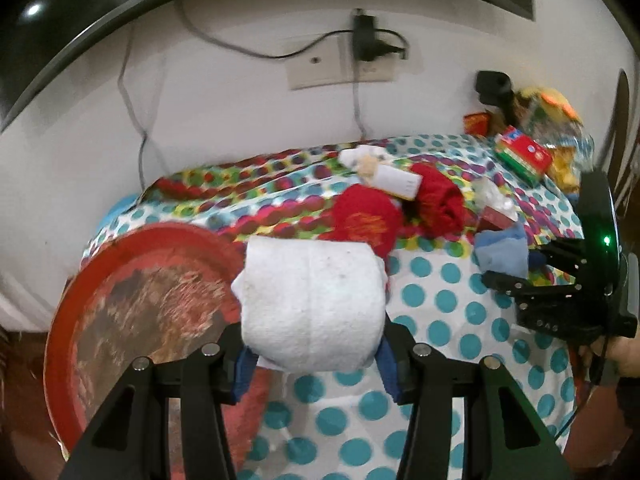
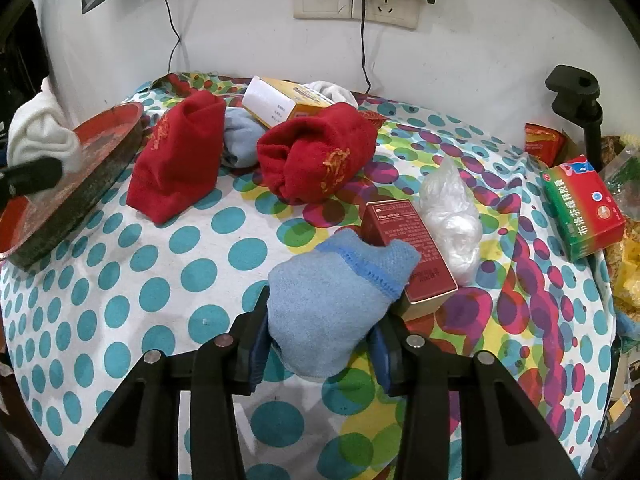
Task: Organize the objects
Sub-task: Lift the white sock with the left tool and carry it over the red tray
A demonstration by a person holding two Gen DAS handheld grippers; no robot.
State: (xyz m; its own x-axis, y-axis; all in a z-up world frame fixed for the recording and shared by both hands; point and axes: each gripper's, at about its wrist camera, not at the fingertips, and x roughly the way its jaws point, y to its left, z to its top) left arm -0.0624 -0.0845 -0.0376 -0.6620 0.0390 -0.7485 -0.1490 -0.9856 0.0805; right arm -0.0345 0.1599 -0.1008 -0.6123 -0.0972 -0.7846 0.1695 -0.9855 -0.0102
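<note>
White rolled sock (image 1: 312,304) pinched between left gripper (image 1: 316,364) fingers, held beside red tray (image 1: 120,280) over the dotted tablecloth (image 1: 440,300). Right gripper (image 2: 320,354) clamps light-blue sock (image 2: 332,300), which touches the maroon box (image 2: 408,248); two red socks (image 2: 316,152) lie beyond.

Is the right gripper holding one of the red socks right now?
No, the right gripper is clamped on a light blue sock, and both red socks lie farther back on the tablecloth.

Tray (image 2: 80,184) lies left of socks (image 2: 316,152) on tablecloth (image 2: 160,280).
</note>
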